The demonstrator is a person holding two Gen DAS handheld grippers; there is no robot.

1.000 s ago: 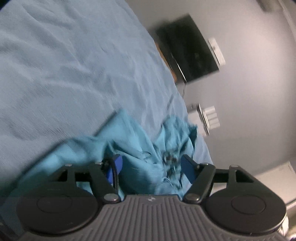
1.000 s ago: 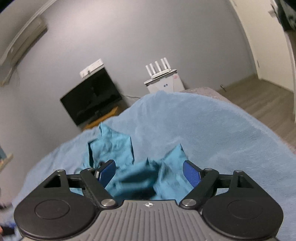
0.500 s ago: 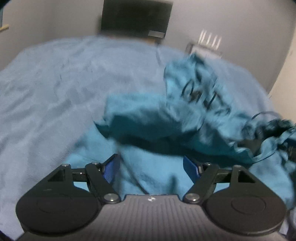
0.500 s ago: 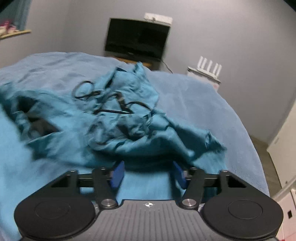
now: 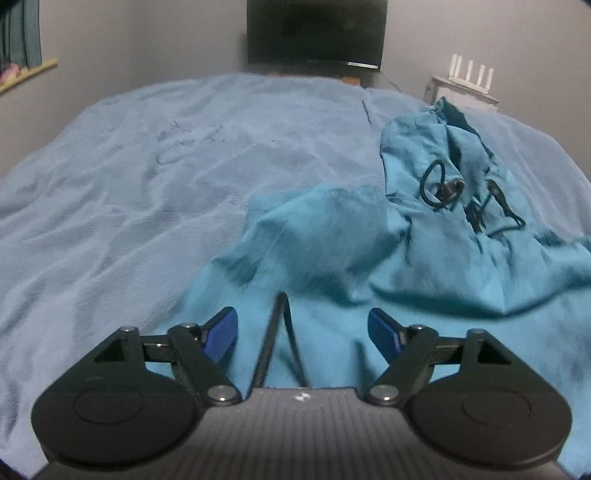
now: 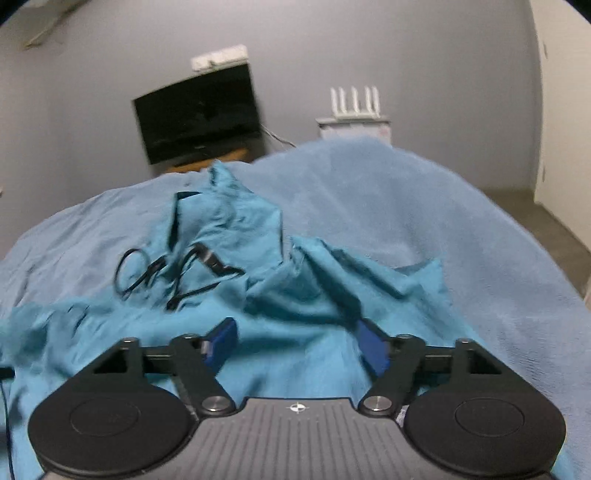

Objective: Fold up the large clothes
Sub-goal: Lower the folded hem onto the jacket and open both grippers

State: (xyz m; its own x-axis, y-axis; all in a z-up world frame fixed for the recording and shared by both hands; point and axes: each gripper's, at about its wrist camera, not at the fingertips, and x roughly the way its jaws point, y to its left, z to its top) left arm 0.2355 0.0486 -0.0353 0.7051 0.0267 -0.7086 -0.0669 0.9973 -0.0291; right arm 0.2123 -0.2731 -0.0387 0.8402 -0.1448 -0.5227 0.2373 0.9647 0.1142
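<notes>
A crumpled teal garment [image 5: 332,240] lies on the blue-blanketed bed [image 5: 147,177].

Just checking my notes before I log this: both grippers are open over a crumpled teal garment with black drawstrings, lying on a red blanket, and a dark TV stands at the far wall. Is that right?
Not quite: the blanket is light blue, not red, as the left wrist view shows. The rest holds: the left gripper and right gripper are both open over the crumpled teal garment with black drawstrings, and a dark TV stands at the far wall.

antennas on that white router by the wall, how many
4, upright in a row on the router, which sits on a white stand right of the tv, behind the bed. None looks hidden.
</notes>
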